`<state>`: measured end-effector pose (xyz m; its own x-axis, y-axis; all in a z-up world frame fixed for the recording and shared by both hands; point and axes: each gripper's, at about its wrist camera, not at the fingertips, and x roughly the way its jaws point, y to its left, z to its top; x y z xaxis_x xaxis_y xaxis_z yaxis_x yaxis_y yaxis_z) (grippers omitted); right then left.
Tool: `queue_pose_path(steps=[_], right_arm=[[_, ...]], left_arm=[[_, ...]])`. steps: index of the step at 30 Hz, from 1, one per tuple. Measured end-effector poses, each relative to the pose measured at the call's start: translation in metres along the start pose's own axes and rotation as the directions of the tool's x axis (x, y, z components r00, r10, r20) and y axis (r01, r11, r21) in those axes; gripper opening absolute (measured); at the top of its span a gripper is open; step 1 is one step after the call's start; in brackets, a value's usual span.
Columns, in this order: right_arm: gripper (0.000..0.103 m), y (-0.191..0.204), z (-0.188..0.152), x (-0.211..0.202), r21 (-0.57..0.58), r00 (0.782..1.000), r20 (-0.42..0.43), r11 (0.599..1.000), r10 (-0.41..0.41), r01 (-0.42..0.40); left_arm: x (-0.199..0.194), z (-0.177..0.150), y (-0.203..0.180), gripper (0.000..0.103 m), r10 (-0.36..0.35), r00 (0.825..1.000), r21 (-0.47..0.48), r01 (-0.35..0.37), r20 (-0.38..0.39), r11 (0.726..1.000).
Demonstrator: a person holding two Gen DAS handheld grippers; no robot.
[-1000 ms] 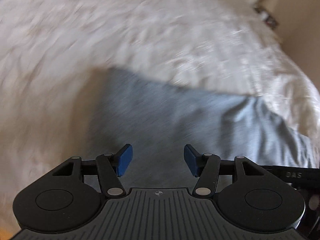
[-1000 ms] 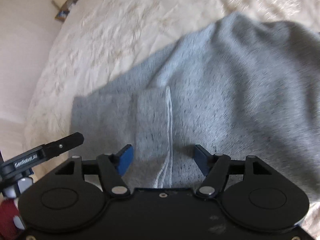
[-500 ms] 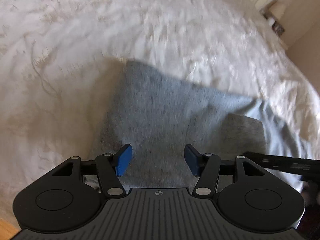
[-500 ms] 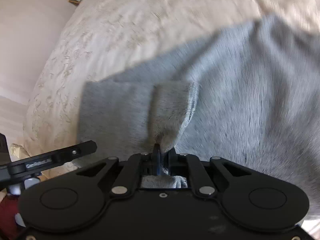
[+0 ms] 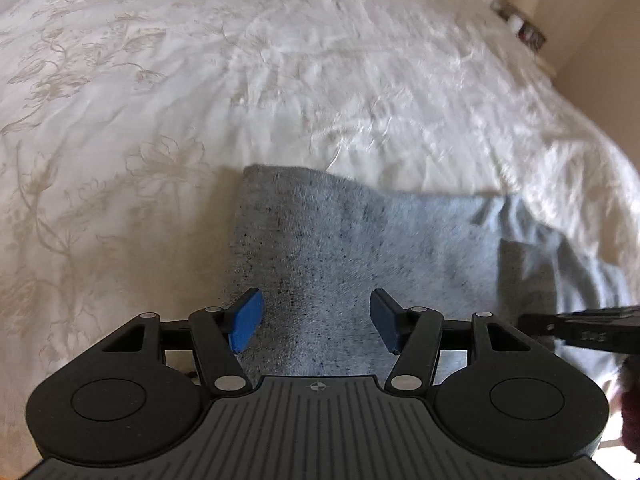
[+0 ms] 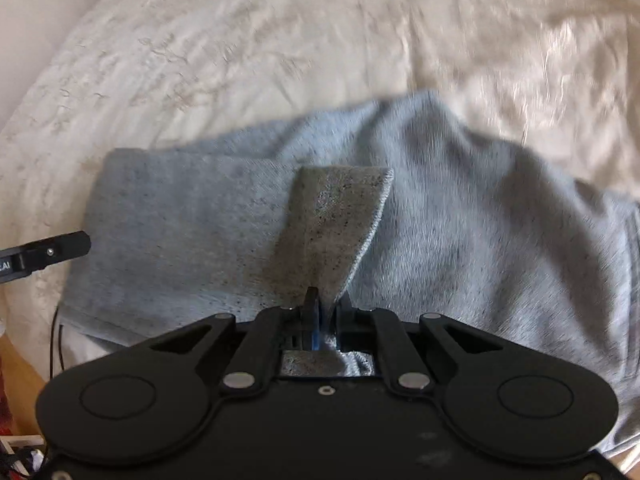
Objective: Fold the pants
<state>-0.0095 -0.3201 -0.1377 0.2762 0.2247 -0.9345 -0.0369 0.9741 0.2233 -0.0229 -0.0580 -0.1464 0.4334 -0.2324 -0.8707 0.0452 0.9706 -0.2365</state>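
Right hand-held gripper (image 6: 323, 322) pinching a raised fold of grey sweatpants (image 6: 240, 240) near the bed (image 5: 280, 80) edge; left hand-held gripper (image 5: 316, 322) spread, hovering above them.

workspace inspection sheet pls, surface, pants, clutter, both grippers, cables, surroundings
surface: cream embroidered bedspread, wrinkled.
job's things: grey pants lying partly folded on the bedspread; one fold of fabric is pulled up into a peak.
clutter: small items at the far edge of the bed, too blurred to name.
grippers: right gripper shut on that fold of the pants, having just closed; left gripper open above the pants, its pads pressing on nothing.
cables: thin dark cable beside the bed edge.
surroundings: pale wall; wood floor.
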Motion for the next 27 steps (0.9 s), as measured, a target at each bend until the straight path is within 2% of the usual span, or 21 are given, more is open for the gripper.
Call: queue_pose_path(steps=[5, 7, 8, 11, 14, 18, 20, 21, 22, 23, 24, 25, 26, 27], right_arm=[[0.014, -0.006, -0.003, 0.007, 0.014, 1.0, -0.013, 1.0, -0.013, 0.013], [0.018, -0.011, -0.007, 0.01, 0.033, 0.999, -0.028, 0.999, -0.022, 0.023], [0.019, -0.014, -0.009, 0.01, 0.043, 0.999, -0.033, 0.999, -0.022, 0.024], [0.021, -0.019, -0.008, 0.008, 0.058, 0.999, -0.023, 0.998, -0.029, 0.03], [0.024, -0.016, -0.008, -0.007, 0.059, 0.995, 0.046, 0.995, -0.087, 0.084], [0.026, -0.007, -0.008, -0.025, 0.051, 0.976, 0.158, 0.988, -0.151, 0.145], [0.027, -0.004, -0.005, -0.028, 0.054, 0.97, 0.189, 0.988, -0.15, 0.142], [0.027, -0.003, -0.003, -0.025, 0.057, 0.974, 0.189, 0.992, -0.124, 0.115], [0.026, -0.004, 0.0, -0.023, 0.057, 0.979, 0.174, 0.994, -0.101, 0.093], [0.024, -0.005, 0.002, -0.017, 0.056, 0.984, 0.15, 0.994, -0.1, 0.093], [0.024, -0.002, 0.009, -0.007, 0.053, 0.986, 0.116, 0.992, -0.12, 0.115], [0.018, 0.0, 0.013, 0.003, 0.045, 0.982, 0.086, 0.985, -0.167, 0.164], [0.012, 0.003, 0.017, 0.005, 0.05, 0.977, 0.089, 0.98, -0.195, 0.191], [0.012, 0.004, 0.022, 0.001, 0.074, 0.973, 0.121, 0.979, -0.198, 0.191]], left_arm=[[0.016, -0.001, 0.019, 0.057, 0.065, 0.997, -0.04, -0.066, -0.033, 0.997], [0.023, 0.002, 0.025, 0.058, 0.131, 0.989, -0.019, -0.132, -0.061, 0.991], [0.025, 0.004, 0.029, 0.058, 0.138, 0.988, -0.022, -0.14, -0.069, 0.99], [0.015, 0.017, 0.033, 0.058, 0.148, 0.988, -0.046, -0.149, -0.031, 0.988], [0.01, 0.031, 0.027, 0.058, 0.136, 0.991, -0.018, -0.136, 0.006, 0.991], [0.022, 0.045, 0.018, 0.058, 0.12, 0.993, 0.042, -0.119, -0.002, 0.992], [0.033, 0.05, 0.017, 0.058, 0.126, 0.992, 0.068, -0.125, -0.012, 0.99], [0.041, 0.051, 0.017, 0.06, 0.133, 0.991, 0.071, -0.131, -0.029, 0.989], [0.049, 0.052, 0.021, 0.068, 0.142, 0.989, 0.063, -0.139, -0.05, 0.988], [0.054, 0.052, 0.025, 0.072, 0.144, 0.987, 0.052, -0.141, -0.069, 0.989], [0.061, 0.052, 0.03, 0.078, 0.14, 0.987, 0.04, -0.137, -0.084, 0.99], [0.063, 0.053, 0.033, 0.079, 0.132, 0.987, 0.036, -0.129, -0.089, 0.991], [0.062, 0.054, 0.035, 0.079, 0.126, 0.988, 0.039, -0.123, -0.089, 0.992], [0.06, 0.054, 0.036, 0.079, 0.12, 0.989, 0.044, -0.117, -0.085, 0.992]])
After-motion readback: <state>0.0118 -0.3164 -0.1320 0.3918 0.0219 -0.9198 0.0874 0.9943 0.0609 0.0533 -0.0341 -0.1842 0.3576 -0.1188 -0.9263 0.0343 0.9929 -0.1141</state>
